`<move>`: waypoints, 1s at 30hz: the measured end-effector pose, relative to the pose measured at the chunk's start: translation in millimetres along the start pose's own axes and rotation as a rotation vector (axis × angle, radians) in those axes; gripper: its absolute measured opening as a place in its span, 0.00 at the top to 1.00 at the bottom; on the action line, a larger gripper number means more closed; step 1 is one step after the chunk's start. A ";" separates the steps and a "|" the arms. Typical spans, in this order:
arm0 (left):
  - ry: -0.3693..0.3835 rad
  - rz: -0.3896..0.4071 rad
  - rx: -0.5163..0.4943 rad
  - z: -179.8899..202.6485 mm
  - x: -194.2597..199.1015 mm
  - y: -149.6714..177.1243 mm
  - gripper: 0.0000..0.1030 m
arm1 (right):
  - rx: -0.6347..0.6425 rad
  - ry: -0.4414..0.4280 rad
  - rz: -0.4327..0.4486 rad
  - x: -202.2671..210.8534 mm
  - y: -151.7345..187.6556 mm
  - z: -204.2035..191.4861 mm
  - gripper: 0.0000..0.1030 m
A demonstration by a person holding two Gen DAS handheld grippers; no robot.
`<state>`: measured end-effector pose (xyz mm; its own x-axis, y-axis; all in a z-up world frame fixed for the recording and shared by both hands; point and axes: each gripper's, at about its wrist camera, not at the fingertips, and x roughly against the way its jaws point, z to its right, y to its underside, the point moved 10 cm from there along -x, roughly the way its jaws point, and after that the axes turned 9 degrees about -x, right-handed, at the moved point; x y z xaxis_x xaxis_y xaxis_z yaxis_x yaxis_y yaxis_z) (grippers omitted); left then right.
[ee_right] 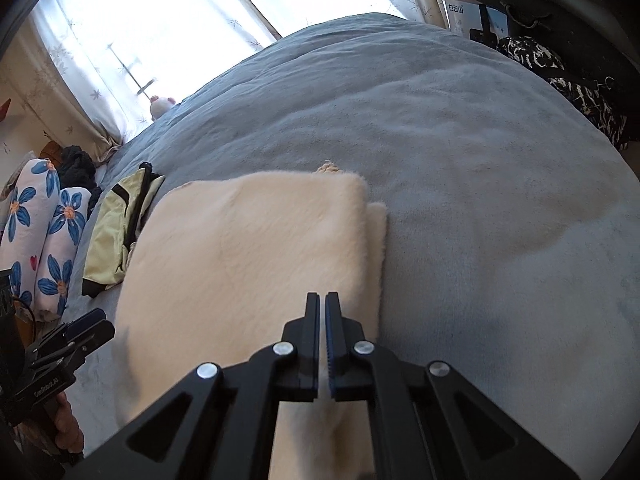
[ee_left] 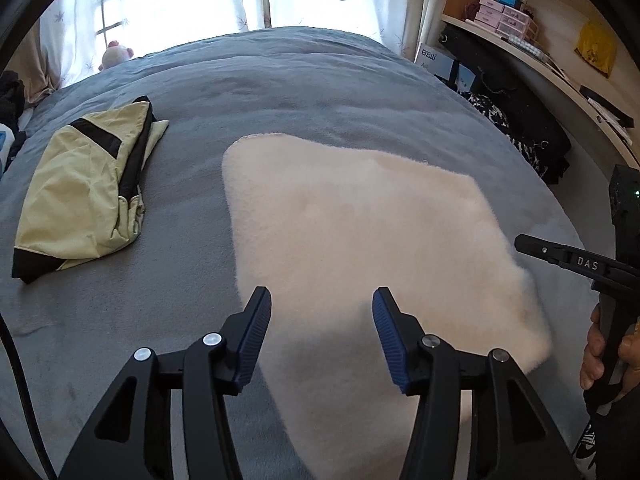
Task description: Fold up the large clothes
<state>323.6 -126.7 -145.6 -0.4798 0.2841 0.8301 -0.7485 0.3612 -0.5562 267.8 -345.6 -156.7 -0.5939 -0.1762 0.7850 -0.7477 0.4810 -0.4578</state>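
Left wrist view: the left gripper hangs above the near part of the cream fleece garment, its jaws standing apart with nothing between the blue pads; no fabric is pinched. Right wrist view: the right gripper has its jaws drawn together over the same garment, and no cloth can be seen caught between them. The fleece lies flat on the grey bedspread, near the front edge of the bed, already doubled over: an upper layer sits on a lower one, whose edge shows as a narrow strip along the right side. Judged from that, at least one fold is complete; whether a further fold is intended cannot be determined, though the piece remains fairly broad. Further left on the bedspread, well apart from the fleece, a yellow-green and black garment rests in a compact folded bundle, apparently finished. No unfolded clothing is evident on the bed itself.
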 end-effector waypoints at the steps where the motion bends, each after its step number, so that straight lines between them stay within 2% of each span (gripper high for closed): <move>1: -0.008 -0.011 0.005 -0.9 4.2 2.1 0.50 | -0.002 -0.003 -0.005 3.2 2.9 -1.5 0.93; 2: -0.012 -0.020 0.014 -1.5 8.8 4.2 0.50 | -0.004 -0.004 -0.012 7.4 6.8 -2.9 0.90; 4: -0.017 -0.035 0.029 -3.0 16.6 8.4 0.50 | -0.013 -0.004 -0.016 15.5 13.0 -5.1 0.69; 6: -0.037 -0.050 0.036 -6.0 25.1 13.6 0.49 | -0.010 -0.006 -0.008 27.5 18.0 -8.9 0.57; 7: -0.037 -0.052 0.036 -7.0 29.3 15.6 0.48 | -0.006 -0.005 -0.007 32.7 20.5 -10.1 0.55; 10: -0.023 -0.064 0.044 -5.8 41.0 25.4 0.34 | -0.002 -0.015 -0.018 46.0 28.6 -14.2 0.51; 13: -0.010 -0.071 0.053 -5.1 49.9 35.1 0.33 | 0.012 0.000 -0.037 56.1 39.3 -14.6 0.43; 17: 0.038 -0.102 0.082 -3.2 56.3 50.0 0.25 | 0.018 0.006 -0.067 65.2 52.3 -13.7 0.43; 22: 0.084 -0.130 0.115 -3.1 62.6 61.7 0.24 | 0.006 0.004 -0.101 70.7 63.0 -9.3 0.32; 27: 0.088 -0.139 0.104 -5.7 64.7 61.7 0.23 | 0.006 0.016 -0.139 70.8 65.4 -5.4 0.27; 30: 0.119 -0.156 0.109 -7.5 60.8 57.9 0.22 | 0.007 0.025 -0.161 65.5 61.2 -1.1 0.27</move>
<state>254.5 -81.9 -127.5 -0.3021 0.3371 0.8916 -0.8573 0.3129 -0.4088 183.4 -326.7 -132.9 -0.4587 -0.2286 0.8587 -0.8346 0.4426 -0.3280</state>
